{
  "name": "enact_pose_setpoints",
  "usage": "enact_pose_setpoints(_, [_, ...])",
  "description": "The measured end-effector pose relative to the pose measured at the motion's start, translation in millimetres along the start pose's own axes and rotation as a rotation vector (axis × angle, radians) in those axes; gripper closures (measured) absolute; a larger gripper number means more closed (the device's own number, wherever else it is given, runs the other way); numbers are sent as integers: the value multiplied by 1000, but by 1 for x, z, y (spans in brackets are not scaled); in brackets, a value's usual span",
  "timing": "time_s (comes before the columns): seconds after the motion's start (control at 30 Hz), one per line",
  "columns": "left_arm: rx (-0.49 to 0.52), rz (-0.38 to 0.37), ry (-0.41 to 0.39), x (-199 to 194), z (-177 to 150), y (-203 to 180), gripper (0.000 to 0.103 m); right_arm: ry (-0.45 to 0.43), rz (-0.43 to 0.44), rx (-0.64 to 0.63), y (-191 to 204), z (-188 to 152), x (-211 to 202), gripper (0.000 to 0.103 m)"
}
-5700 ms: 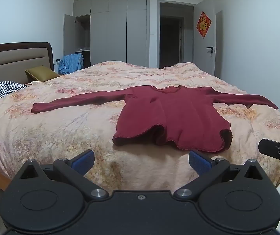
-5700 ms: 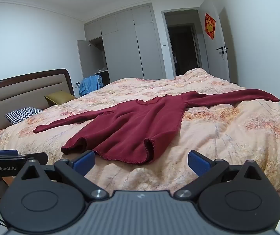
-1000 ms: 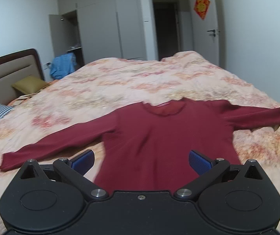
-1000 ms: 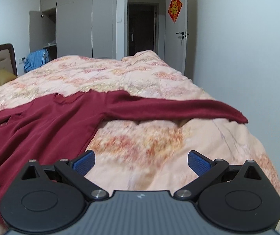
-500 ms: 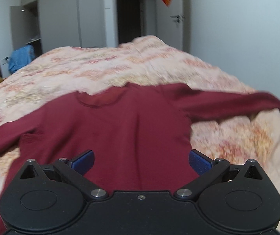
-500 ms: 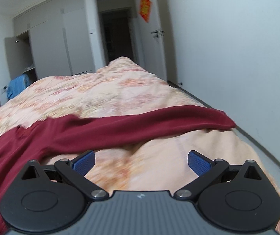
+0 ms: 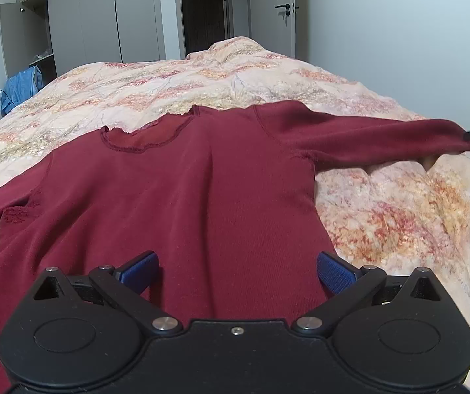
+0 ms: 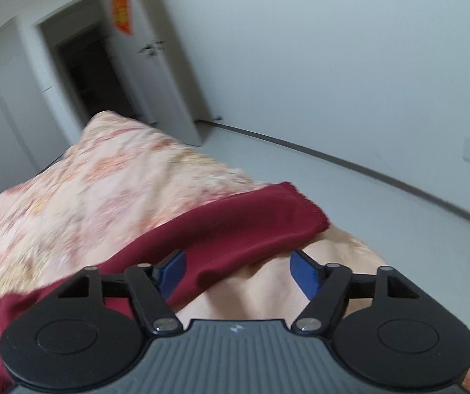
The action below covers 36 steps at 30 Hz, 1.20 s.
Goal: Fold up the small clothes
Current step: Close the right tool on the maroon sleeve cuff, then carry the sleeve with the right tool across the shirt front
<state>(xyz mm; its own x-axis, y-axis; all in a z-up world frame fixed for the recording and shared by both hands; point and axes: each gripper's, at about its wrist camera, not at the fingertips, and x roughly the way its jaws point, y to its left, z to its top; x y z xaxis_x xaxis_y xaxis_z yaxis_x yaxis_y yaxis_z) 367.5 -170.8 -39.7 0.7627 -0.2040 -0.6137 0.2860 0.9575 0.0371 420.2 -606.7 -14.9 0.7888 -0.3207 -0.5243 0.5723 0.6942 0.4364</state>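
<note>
a: where is the garment?

b: a dark red long-sleeved top point(image 7: 175, 197) lies flat on the bed point(image 7: 382, 216), neckline at the far side, sleeves spread left and right. no fold is made yet.

a: and the tools?

b: the left gripper point(image 7: 235, 271) hovers over the near hem, fingers wide apart, holding nothing. the right gripper point(image 8: 238, 271) is at the right sleeve's cuff point(image 8: 267, 216), fingers closing with cloth between them but not yet clamped. every fold looks left to do.

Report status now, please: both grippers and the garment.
Left gripper open above dark red long-sleeved top. Right gripper closing around sleeve. Nothing blocking.
</note>
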Motion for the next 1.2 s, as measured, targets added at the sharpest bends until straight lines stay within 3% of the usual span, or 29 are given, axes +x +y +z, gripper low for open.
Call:
enact_pose_setpoints(0.03, [-2, 1, -3, -1, 1, 1, 1, 10, -11, 29, -4, 2, 8, 38])
enact_pose_setpoints(0.1, [-5, 4, -7, -3, 4, 2, 1, 27, -57, 90, -10, 4, 22, 57])
enact_pose_setpoints(0.13, [-6, 4, -11, -4, 6, 3, 1, 26, -54, 120, -13, 6, 26, 60])
enact_pose_setpoints(0.17, [-7, 6, -15, -5, 7, 3, 1, 21, -45, 137, -14, 7, 29, 69])
enact_pose_setpoints(0.2, [-8, 8, -18, -7, 8, 4, 1, 8, -44, 143, -14, 8, 29, 85])
enact_pose_setpoints(0.27, [-12, 11, -24, -9, 10, 4, 1, -26, -39, 148, -13, 10, 24, 97])
enact_pose_setpoints(0.47, [-5, 3, -20, -15, 13, 5, 1, -75, 0, 200, -25, 4, -19, 98])
enact_pose_setpoints(0.63, [1, 14, -9, -17, 13, 6, 1, 17, -31, 250, -46, -13, -22, 98])
enact_pose_setpoints(0.73, [-28, -1, -2, -20, 16, 12, 1, 12, -41, 263, -46, -19, -21, 98])
enact_pose_setpoints(0.97, [-117, 39, 5, -30, 37, 38, 1, -193, -43, -68, 28, -1, -56, 98])
enact_pose_setpoints(1.07, [-173, 33, -19, -40, 46, 57, 1, -272, 24, -222, 80, 5, -69, 98])
enact_pose_setpoints(1.2, [-244, 65, -63, -54, 54, 86, 1, -372, 175, -445, 165, -8, -91, 98])
